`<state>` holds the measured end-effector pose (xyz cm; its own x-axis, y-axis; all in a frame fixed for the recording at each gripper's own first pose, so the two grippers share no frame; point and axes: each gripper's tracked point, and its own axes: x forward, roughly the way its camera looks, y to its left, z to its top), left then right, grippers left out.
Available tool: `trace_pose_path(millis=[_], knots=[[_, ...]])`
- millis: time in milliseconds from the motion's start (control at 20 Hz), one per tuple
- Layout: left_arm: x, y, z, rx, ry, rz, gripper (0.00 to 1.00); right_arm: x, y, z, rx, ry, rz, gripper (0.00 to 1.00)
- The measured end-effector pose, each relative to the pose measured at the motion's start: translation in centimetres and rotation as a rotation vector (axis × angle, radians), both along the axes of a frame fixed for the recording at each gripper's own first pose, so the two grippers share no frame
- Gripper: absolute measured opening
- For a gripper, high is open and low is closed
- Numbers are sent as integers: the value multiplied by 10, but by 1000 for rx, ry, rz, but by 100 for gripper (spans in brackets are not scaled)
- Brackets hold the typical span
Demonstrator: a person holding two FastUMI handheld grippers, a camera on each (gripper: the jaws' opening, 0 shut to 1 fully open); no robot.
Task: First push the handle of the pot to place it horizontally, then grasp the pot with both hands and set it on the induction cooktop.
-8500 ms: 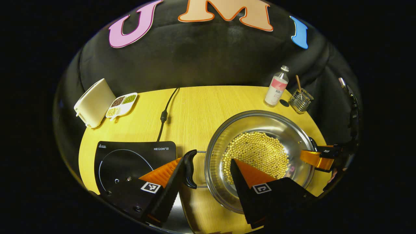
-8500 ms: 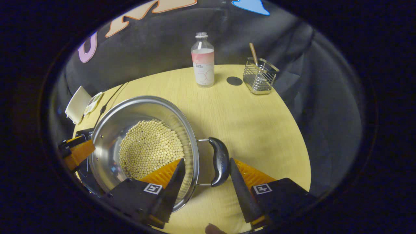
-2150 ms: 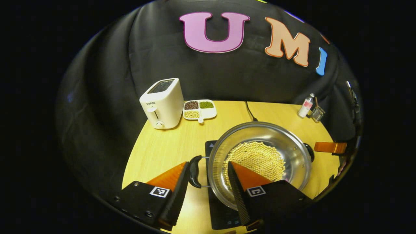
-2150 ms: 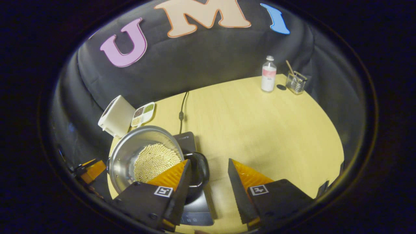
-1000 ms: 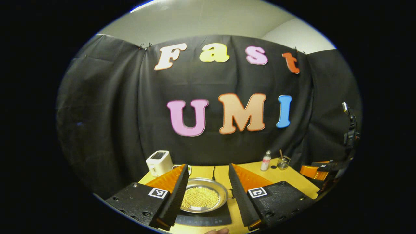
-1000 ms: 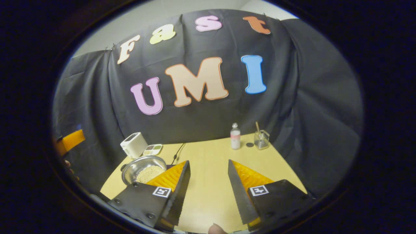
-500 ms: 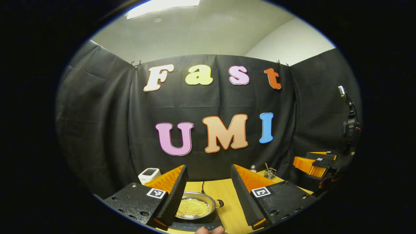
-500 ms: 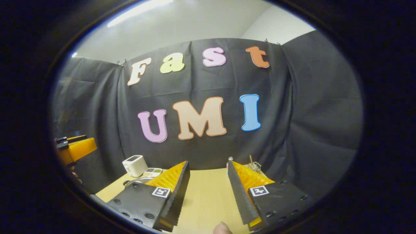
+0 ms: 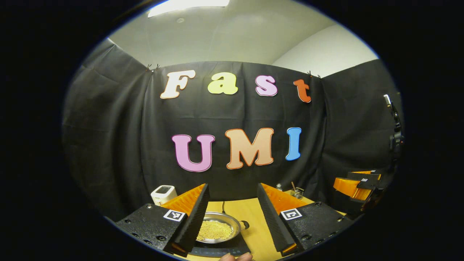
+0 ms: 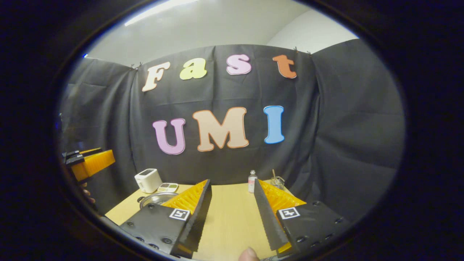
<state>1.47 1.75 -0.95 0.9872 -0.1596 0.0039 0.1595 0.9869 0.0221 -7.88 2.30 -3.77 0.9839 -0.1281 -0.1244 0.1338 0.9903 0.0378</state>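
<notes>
Steel round pot (image 9: 216, 231) of yellow beans sits on the black induction cooktop (image 9: 224, 249); left gripper (image 9: 232, 214) and right gripper (image 10: 232, 208) hang spread, empty; best kept clear.

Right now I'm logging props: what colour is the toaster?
The toaster is white or cream, with a dark slot on top; the right gripper view shows it best.

Right hand-held gripper (image 10: 232, 217) gapes above table (image 10: 232, 224).
</notes>
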Motion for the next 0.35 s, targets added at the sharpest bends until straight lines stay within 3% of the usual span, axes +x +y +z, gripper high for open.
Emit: trace_pose_path(millis=[350], knots=[[-11, 6, -3, 15, 28, 58, 80, -5, -12, -1, -5, -6, -9, 69]])
